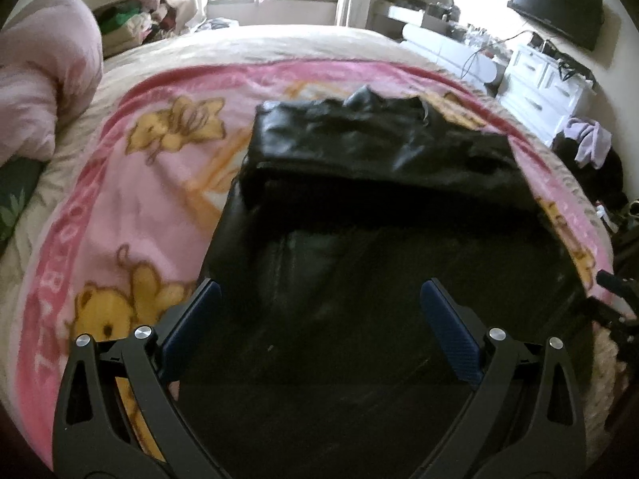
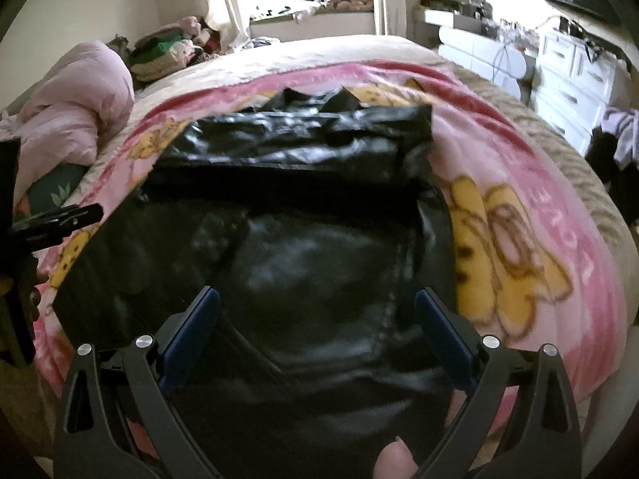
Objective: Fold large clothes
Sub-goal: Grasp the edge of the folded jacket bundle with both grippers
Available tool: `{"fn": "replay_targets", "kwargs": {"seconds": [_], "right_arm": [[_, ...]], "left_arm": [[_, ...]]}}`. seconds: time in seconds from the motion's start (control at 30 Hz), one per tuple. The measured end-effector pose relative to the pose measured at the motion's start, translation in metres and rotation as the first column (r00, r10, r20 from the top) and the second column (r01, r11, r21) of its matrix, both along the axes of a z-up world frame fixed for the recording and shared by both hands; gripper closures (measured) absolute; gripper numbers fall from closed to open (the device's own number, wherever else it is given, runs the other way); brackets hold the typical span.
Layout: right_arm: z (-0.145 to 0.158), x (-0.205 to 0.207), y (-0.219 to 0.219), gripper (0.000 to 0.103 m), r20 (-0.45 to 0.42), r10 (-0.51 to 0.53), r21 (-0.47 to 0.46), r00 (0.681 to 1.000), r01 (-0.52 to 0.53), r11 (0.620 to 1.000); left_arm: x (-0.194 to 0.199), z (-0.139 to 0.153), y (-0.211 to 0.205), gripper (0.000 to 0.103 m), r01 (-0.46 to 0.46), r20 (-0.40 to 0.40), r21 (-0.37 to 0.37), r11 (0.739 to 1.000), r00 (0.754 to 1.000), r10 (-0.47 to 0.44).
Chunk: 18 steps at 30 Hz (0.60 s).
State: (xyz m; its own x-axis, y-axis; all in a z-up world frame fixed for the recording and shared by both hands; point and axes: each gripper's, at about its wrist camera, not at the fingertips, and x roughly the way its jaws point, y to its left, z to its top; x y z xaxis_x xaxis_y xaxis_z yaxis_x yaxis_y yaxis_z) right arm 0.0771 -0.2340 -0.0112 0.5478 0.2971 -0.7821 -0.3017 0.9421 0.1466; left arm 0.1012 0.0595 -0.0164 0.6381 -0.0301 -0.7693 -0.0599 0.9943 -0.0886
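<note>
Bed blanket (image 1: 131, 215) under a black jacket (image 1: 359, 263), part-folded ahead of both claws. Your left claw (image 1: 319, 319) and right claw (image 2: 317, 319) gape empty above it. Risk: slick fabric slips from a shallow pinch, top fold (image 2: 295, 147) slides loose.

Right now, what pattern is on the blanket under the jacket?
Pink blanket with yellow cartoon bears; clearest in the right wrist view.

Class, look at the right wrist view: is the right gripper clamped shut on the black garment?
No: the right gripper is wide open, its blue fingers spread apart above the black garment with nothing pinched between them.
</note>
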Motion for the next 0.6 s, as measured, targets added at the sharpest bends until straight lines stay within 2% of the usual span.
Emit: {"fn": "replay_targets", "kwargs": {"seconds": [0.27, 0.37, 0.43, 0.53, 0.6], "right_arm": [[-0.024, -0.015, -0.035, 0.006, -0.095, -0.032, -0.004, 0.995, 0.031, 1.0], [-0.033, -0.023, -0.042, 0.006, -0.134, -0.028, -0.002, 0.991, 0.028, 1.0], [-0.037, -0.027, -0.046, 0.006, -0.152, -0.027, 0.005, 0.988, 0.028, 1.0], [-0.044, -0.034, -0.049, 0.006, -0.184, -0.02, 0.024, 0.983, 0.025, 0.999], [-0.048, -0.038, -0.05, 0.006, -0.203, -0.011, 0.034, 0.979, 0.018, 0.999]], "left_arm": [[-0.029, -0.035, 0.038, 0.009, -0.054, -0.061, 0.045, 0.998, 0.997, 0.057], [-0.038, -0.044, 0.053, 0.009, -0.075, -0.084, 0.03, 0.997, 0.994, 0.077], [-0.043, -0.051, 0.061, 0.009, -0.076, -0.1, -0.003, 0.997, 0.992, 0.075], [-0.048, -0.063, 0.073, 0.009, -0.092, -0.136, -0.1, 0.991, 0.988, 0.078], [-0.053, -0.064, 0.074, 0.009, -0.083, -0.126, -0.113, 0.99, 0.99, 0.068]]}}
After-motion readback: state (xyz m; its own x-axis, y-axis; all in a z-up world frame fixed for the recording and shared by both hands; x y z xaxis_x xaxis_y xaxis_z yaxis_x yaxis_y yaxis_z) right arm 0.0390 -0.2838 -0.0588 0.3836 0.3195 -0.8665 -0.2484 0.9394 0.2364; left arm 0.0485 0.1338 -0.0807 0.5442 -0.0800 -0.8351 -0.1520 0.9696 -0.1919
